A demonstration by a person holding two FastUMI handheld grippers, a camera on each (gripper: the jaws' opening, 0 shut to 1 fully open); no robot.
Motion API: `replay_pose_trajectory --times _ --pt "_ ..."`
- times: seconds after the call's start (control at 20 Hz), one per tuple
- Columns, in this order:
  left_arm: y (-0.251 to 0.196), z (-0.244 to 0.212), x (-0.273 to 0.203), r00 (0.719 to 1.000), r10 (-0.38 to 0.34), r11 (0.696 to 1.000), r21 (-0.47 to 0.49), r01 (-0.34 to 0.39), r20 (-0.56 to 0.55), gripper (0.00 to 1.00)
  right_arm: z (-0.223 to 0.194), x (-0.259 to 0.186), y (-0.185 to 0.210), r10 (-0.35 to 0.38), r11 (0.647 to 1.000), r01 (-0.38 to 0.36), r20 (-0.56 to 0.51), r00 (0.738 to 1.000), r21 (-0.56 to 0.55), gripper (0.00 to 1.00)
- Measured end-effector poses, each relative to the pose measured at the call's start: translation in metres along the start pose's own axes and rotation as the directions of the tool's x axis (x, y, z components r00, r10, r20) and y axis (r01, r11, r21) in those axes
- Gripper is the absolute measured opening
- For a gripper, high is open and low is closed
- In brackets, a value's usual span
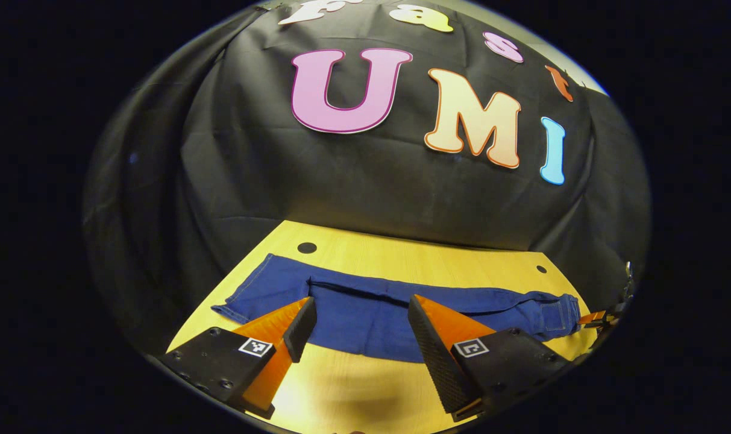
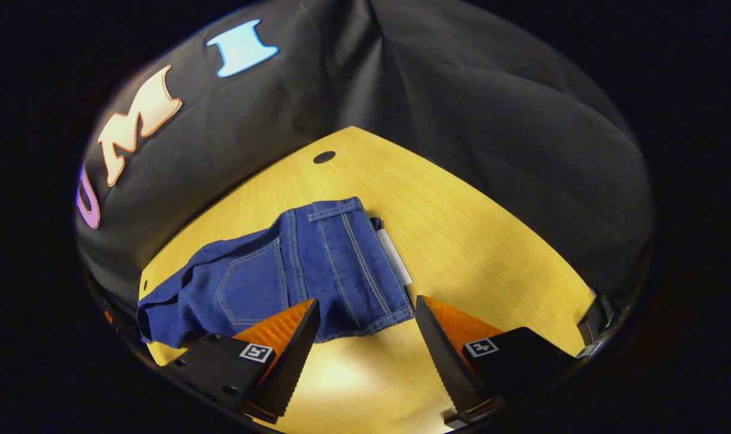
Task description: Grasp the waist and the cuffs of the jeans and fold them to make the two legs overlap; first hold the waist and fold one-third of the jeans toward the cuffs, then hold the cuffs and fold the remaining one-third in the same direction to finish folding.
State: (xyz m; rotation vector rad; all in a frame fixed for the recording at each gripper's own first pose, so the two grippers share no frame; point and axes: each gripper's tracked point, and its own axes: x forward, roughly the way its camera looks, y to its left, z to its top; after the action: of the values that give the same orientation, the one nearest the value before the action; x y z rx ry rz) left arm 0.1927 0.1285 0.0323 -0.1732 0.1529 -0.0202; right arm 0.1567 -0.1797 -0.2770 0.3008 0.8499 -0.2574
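Jeans [image 1: 395, 307]: one pair, laid flat across the table [image 1: 401, 253], stretched long from left to right in the left gripper view; seemingly spread out so waist and cuffs can each be reached from the near edge.
Legs: look already overlapped, since one long blue band shows rather than two; judged, not certain.
Waist [image 2: 347, 265]: at the right end, just beyond the right gripper [image 2: 368, 337]; back pocket [image 2: 250, 289] and stitched seams face up.
Cuffs [image 1: 244, 298]: at the left end, just left of the left gripper [image 1: 359, 331], edge lying flat on the wood.
Left gripper: fingers spread wide, nothing between them, hovering near the front edge over the lower leg.
Right gripper: fingers likewise spread, empty, aimed at the near hem of the waist; probably lined up for the first hold.
White strip [image 2: 394, 256]: one, peeking from under the right side of the waist, likely a label; too small to tell.
Holes in table: two seen in the left gripper view, one far left [image 1: 307, 248], one far right [image 1: 541, 269].
Counts: one pair of jeans, two grippers, one visible pocket, one table.
Stage: waist fold toward the cuffs not yet begun; both thirds remain.
Next need: a pinch through both layers at the waist, so the legs stay stacked.
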Motion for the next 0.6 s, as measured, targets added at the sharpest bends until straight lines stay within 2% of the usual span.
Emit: replay_pose_trajectory --times 0.1,0.15,0.25,0.3,0.4,0.45,0.55,0.6 --pt "-0.008 0.000 -0.005 1.000 0.008 1.000 -0.018 -0.008 0.004 0.93 -0.004 0.009 -0.006 0.010 1.000 -0.011 -0.033 0.999 -0.015 0.99" --pt "-0.013 0.002 -0.008 1.000 0.010 0.999 -0.033 -0.010 0.013 0.94 -0.005 0.010 -0.006 0.026 1.000 -0.026 -0.046 0.999 -0.012 0.88" --pt "-0.018 0.004 -0.012 0.999 0.025 0.998 -0.066 -0.022 0.031 0.93 -0.003 0.015 -0.002 0.054 0.998 -0.055 -0.043 0.998 -0.009 0.88" --pt "-0.019 0.005 -0.013 0.999 0.036 0.996 -0.079 -0.033 0.033 0.93 -0.005 0.014 -0.001 0.061 0.998 -0.062 -0.053 0.997 -0.020 0.93" --pt "-0.020 0.000 -0.014 0.998 0.057 0.995 -0.089 -0.055 0.029 0.93 -0.007 0.015 -0.003 0.062 0.997 -0.064 -0.054 0.997 -0.047 0.82" --pt "-0.021 -0.003 -0.014 0.997 0.069 0.994 -0.084 -0.066 0.028 0.93 -0.008 0.014 -0.002 0.061 0.996 -0.063 -0.049 0.997 -0.058 0.86" --pt "-0.018 -0.009 -0.015 0.995 0.097 0.993 -0.067 -0.096 0.015 0.93 -0.010 0.017 0.004 0.072 0.996 -0.075 -0.068 0.995 -0.044 0.83" --pt "-0.015 -0.011 -0.015 0.994 0.108 0.992 -0.064 -0.107 0.008 0.93 -0.013 0.015 0.006 0.064 0.998 -0.065 -0.089 0.994 -0.004 0.77"
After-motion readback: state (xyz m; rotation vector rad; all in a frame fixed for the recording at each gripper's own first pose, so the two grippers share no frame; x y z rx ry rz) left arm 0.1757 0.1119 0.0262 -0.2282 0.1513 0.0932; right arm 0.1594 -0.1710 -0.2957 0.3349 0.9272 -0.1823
